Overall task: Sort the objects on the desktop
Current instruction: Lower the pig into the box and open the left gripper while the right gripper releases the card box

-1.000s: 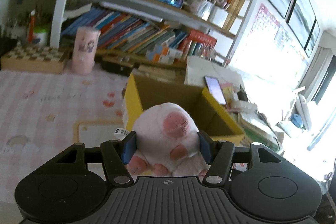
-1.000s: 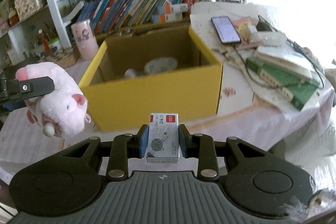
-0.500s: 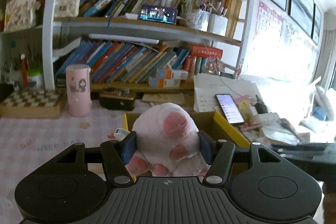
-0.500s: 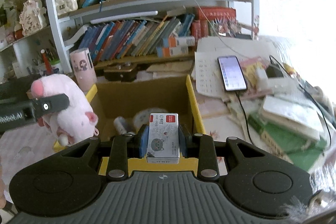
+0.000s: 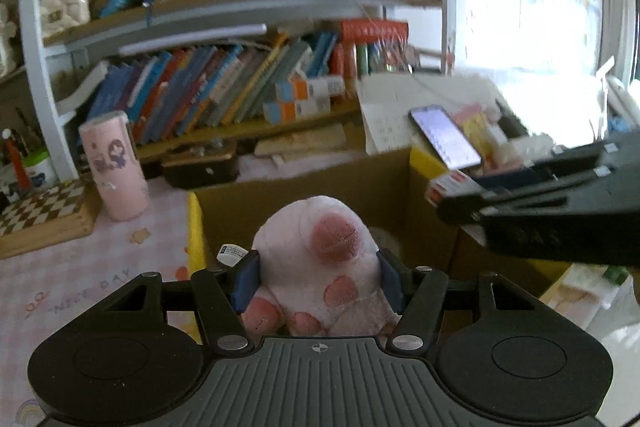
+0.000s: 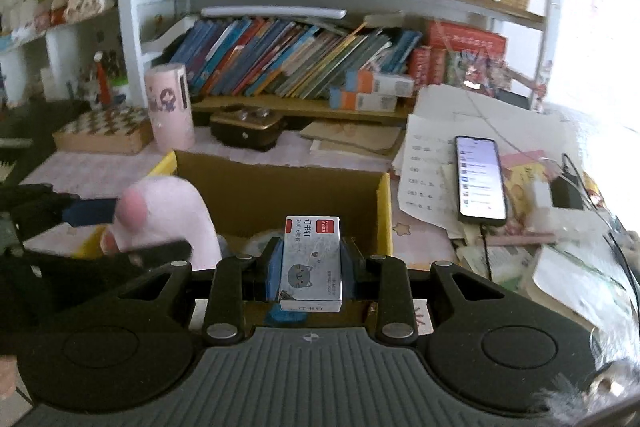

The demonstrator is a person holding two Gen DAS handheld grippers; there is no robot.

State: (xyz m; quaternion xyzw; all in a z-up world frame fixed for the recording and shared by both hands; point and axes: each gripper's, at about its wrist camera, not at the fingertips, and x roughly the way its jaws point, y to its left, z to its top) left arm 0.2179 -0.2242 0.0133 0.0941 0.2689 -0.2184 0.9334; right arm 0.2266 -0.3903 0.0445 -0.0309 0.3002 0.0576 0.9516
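phone [image 6: 481, 183] right of yellow box [image 6: 384, 203]

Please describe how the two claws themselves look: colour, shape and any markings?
Both the left claw and the right claw are matte black, with blue pads, silver pivot screws, two round discs on a ribbed grey base, and a small crosshair mark. No cables or sleeves show.

Fuzzy pink plush pig [image 5: 320, 267] between the left gripper's [image 5: 318, 277] matt black plastic fingers, glossy printed card staple box [image 6: 311, 263] in the right gripper [image 6: 311, 269], raw brown cardboard box [image 6: 280, 195] beyond both, yellow outside.
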